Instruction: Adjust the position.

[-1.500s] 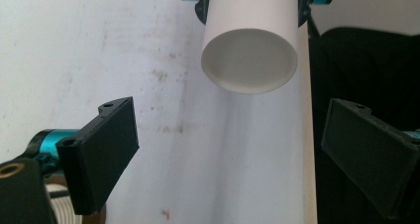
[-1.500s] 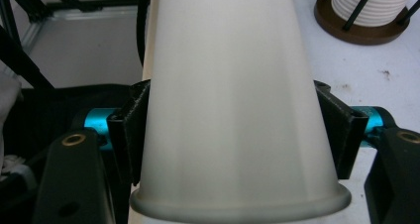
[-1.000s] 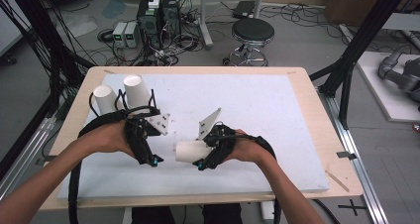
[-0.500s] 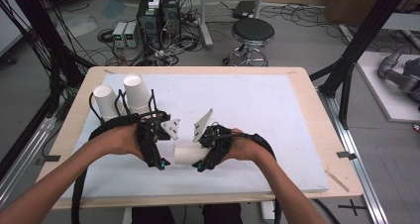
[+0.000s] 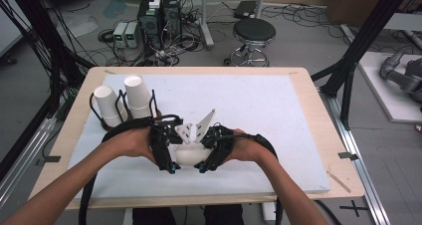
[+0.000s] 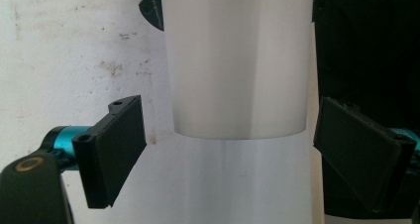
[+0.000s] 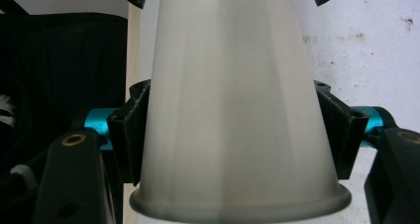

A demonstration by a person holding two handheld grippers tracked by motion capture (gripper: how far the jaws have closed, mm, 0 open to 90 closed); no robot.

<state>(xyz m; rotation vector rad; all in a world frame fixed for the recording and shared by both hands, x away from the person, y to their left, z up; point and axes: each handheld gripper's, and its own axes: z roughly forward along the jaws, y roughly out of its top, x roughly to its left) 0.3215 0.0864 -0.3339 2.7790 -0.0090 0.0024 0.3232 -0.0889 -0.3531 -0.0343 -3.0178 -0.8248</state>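
White cup [image 5: 189, 155] clamped by right claw [image 5: 205, 166]; left claw [image 5: 169, 166] agape.

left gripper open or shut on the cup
Open. In the left gripper view, the left gripper has both jaws standing clear of the white cup, with gaps either side.

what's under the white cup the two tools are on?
Under the white paper cup lies the white foam table mat. The right tool clamps it near the rim; the left tool stands open around its other end. Whether it touches the mat is hidden.
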